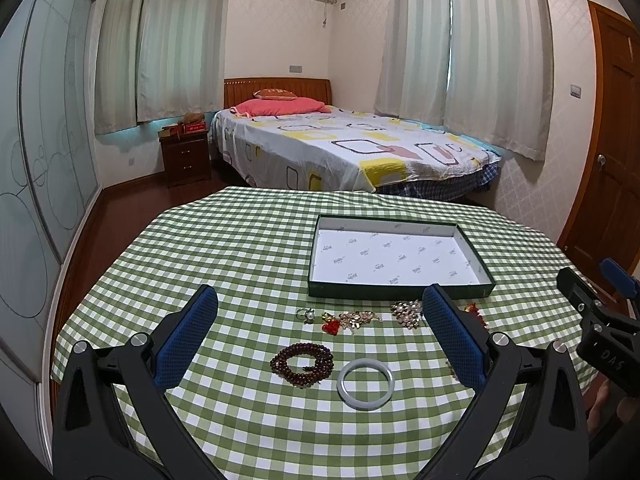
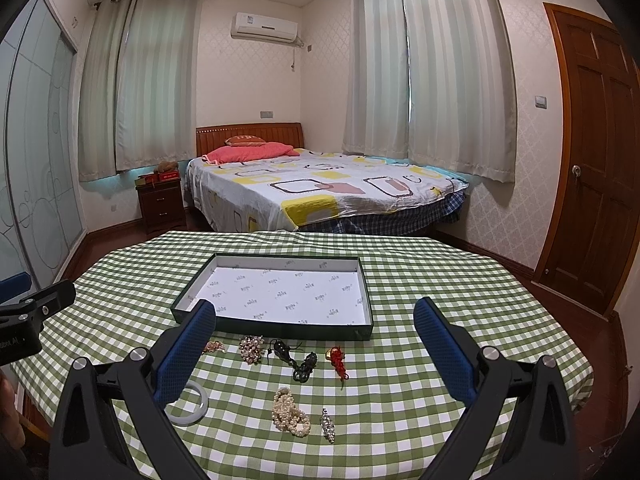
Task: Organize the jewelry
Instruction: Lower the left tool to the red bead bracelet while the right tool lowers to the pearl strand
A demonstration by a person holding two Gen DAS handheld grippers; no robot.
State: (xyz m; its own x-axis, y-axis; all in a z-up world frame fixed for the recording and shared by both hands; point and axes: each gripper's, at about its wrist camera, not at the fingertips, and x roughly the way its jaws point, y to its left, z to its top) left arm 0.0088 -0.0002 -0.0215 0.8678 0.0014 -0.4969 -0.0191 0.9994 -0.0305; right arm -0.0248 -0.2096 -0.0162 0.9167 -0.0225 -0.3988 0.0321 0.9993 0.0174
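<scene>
Two bracelets (image 1: 302, 364) – dark red beads, pale bangle (image 1: 365, 385) – flat.

I see a matt woven tablecloth (image 1: 240, 248) in green check, and on it a cardboard box (image 1: 400, 291) lined with printed white paper. My grippers' fingers (image 1: 188, 336) wear rough blue rubbery pads on matt black plastic arms with shiny metal screws. The bangle (image 1: 365, 384) looks smooth and glossy, the beads (image 1: 302, 363) like polished dark wood.

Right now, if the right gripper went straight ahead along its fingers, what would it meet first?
Probably the dark knotted cord ornament on the checked tablecloth, then the near wall of the open box. The right gripper is open and empty, and its height above the table is unclear.
</scene>
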